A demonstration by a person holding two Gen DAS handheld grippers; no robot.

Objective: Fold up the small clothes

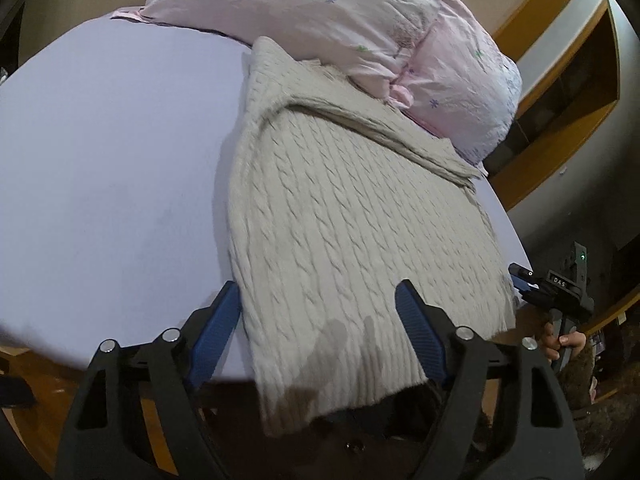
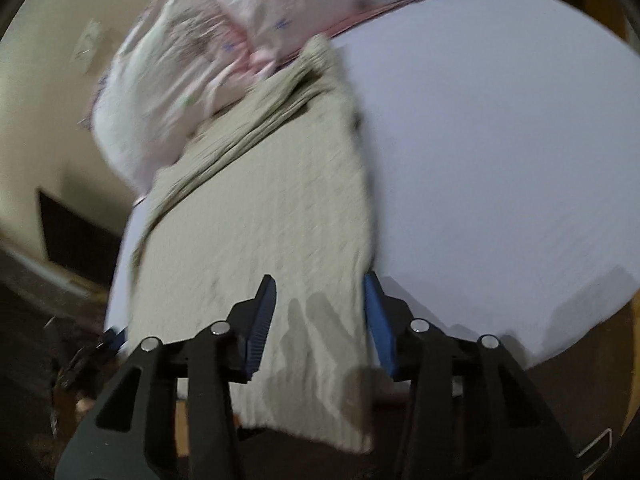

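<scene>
a beige cable-knit sweater (image 1: 344,240) lies flat along one side of a lavender-sheeted bed (image 1: 112,168), its far end tucked against a pink flowered pillow (image 1: 320,12) and its ribbed hem (image 1: 340,380) hanging over the near edge of the bed. the left gripper (image 1: 318,332) hovers at that hem, jaws spread wide to either side of the knit and closing on nothing. the right gripper (image 2: 320,320), seen through a motion-blurred frame, is likewise spread over the sweater's hem (image 2: 312,412), one blue finger (image 2: 376,320) near the garment's side edge, and nothing pinched. in the left wrist view the right gripper (image 1: 524,276) shows at the hem's other corner, with the person's hand (image 1: 564,344) below it.

the step in hand appears to be taking the hem for a first fold toward the collar (image 1: 360,120). done well, each gripper would likely bite a corner of the ribbing, catching both layers of knit, then lift together and level so that the thick fabric does not sag or twist. the pillow sitting on the far end may drag at the sweater, so a gentle, even carry seems wise.
</scene>
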